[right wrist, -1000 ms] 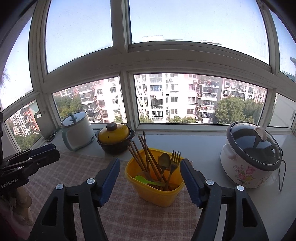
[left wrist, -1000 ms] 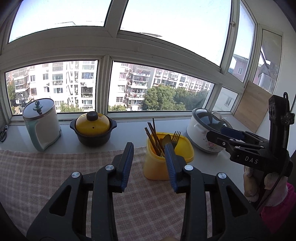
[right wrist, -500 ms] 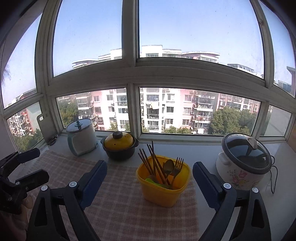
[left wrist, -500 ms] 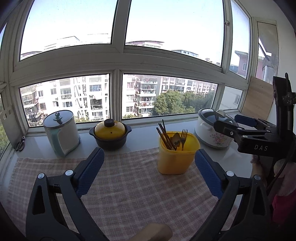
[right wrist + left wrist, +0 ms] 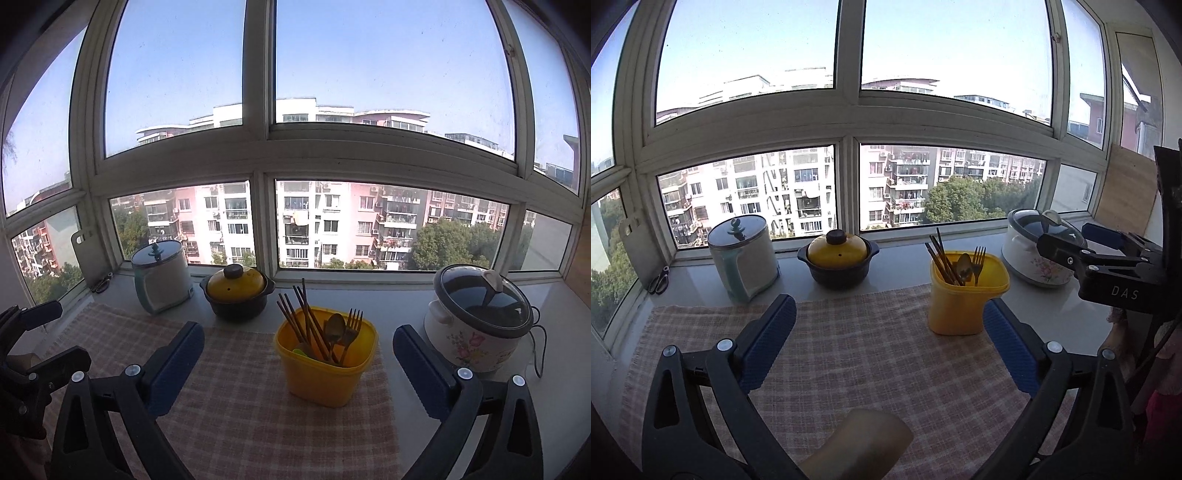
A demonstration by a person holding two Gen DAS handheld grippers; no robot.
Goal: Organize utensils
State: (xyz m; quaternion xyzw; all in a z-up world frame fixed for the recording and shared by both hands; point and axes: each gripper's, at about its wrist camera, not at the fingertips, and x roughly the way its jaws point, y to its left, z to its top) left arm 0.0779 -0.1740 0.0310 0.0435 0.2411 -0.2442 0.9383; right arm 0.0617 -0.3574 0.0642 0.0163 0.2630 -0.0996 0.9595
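Observation:
A yellow plastic holder (image 5: 962,301) (image 5: 325,363) stands on the checked cloth (image 5: 849,350) (image 5: 236,398). It holds brown chopsticks (image 5: 301,317), a spoon (image 5: 334,326), a fork (image 5: 352,325) and a green utensil (image 5: 301,350). My left gripper (image 5: 890,332) is open and empty, back from the holder and to its left. My right gripper (image 5: 297,362) is open and empty, with the holder between its spread fingers but farther off. The right gripper also shows in the left wrist view (image 5: 1071,251), and the left one in the right wrist view (image 5: 44,332).
On the sill behind stand a white kettle (image 5: 744,256) (image 5: 162,275), a dark pot with a yellow lid (image 5: 838,262) (image 5: 236,295) and a flowered rice cooker (image 5: 1038,251) (image 5: 478,319). Scissors (image 5: 659,280) lie at the left. A wooden board (image 5: 1126,192) leans at the right. A tan rounded object (image 5: 864,446) shows below.
My left gripper opened wide from nearly shut. Both grippers pulled back and rose from the yellow holder, which now looks smaller; the right gripper spread wider too.

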